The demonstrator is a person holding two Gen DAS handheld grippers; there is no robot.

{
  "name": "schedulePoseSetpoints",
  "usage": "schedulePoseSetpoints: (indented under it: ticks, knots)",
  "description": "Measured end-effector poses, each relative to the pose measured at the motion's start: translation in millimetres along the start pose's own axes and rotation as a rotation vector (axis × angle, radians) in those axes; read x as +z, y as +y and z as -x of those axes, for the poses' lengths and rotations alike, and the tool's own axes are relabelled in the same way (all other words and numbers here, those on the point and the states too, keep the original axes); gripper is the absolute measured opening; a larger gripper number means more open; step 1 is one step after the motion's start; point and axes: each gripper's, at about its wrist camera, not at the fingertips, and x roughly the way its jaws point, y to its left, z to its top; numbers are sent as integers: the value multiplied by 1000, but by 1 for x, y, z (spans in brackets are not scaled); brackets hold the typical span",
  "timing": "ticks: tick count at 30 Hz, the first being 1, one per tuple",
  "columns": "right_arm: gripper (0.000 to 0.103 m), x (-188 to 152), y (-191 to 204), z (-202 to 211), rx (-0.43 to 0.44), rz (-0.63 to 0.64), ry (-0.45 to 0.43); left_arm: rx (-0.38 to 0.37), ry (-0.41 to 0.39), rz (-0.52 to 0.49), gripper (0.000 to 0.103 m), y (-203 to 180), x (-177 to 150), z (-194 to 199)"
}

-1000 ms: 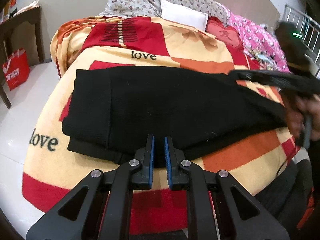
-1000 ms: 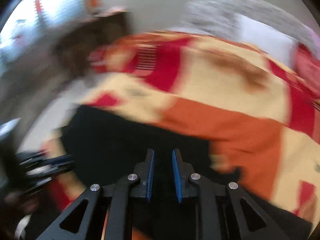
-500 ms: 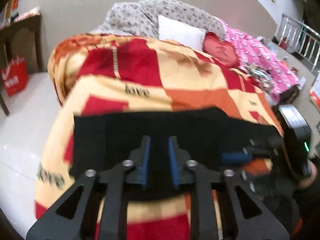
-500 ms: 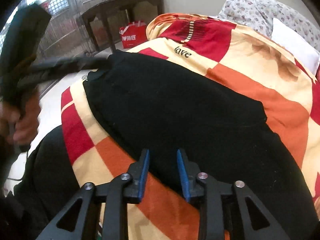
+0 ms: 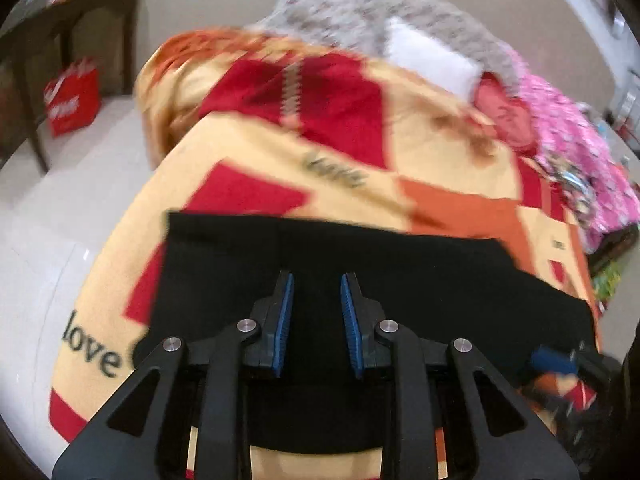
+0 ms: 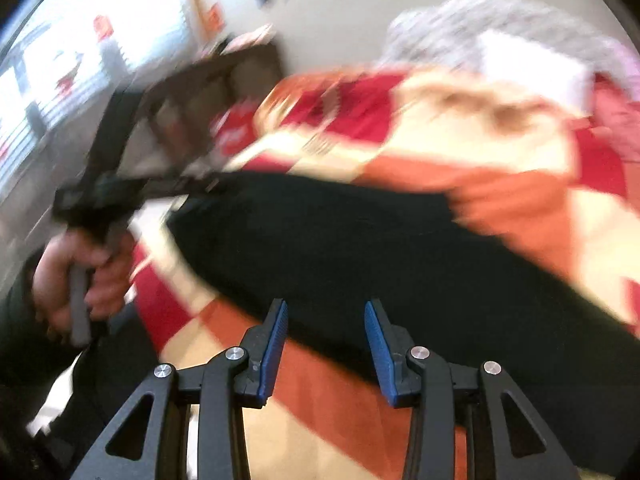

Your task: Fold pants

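My left gripper (image 5: 316, 320) hangs over the near edge of the black pants (image 5: 400, 280), its blue-padded jaws parted by a narrow gap with nothing between them. My right gripper (image 6: 325, 342) hangs above the blanket (image 6: 500, 128) just short of the pants (image 6: 360, 248), its jaws spread wider and likewise holding nothing. The pants lie flat as a wide dark band across the near end of the bed, on the red, orange and cream blanket (image 5: 256, 152) printed with "love". In the right wrist view, my left hand (image 6: 80, 276) grips the handle of the other gripper at the left end of the pants. A white pillow (image 5: 432, 60) lies at the far end of the bed; a red bag (image 5: 72, 96) stands on the floor beside a dark table (image 5: 80, 20). Both views are motion-blurred.
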Motion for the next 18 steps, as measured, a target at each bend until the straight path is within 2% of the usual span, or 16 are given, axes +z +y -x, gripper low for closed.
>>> schedulePoseSetpoints:
  ticks: [4, 5, 6, 8, 11, 13, 15, 18]
  knots:
    - [38, -15, -52, 57, -230, -86, -165, -62, -126, -173, 22, -62, -14, 11]
    - [38, -20, -64, 67, -266, -110, -189, -73, -144, -195, 22, -70, -15, 10]
    - [38, -25, -77, 77, -289, -145, -214, -81, -167, -218, 22, -79, -19, 7]
    - [38, -45, -103, 103, -270, -265, -302, -69, -218, -270, 22, -90, -30, -1]
    - [38, -77, -122, 123, -294, -395, -403, 3, -196, -328, 22, -99, -37, -14]
    - [38, -90, -131, 124, -341, -472, -401, -25, -233, -344, 23, -102, -36, -9]
    - [38, -96, -135, 132, -397, -530, -410, -17, -225, -348, 25, -104, -37, -11]
    - [38, -97, -128, 134, -443, -504, -385, -14, -209, -328, 25, -100, -36, -14]
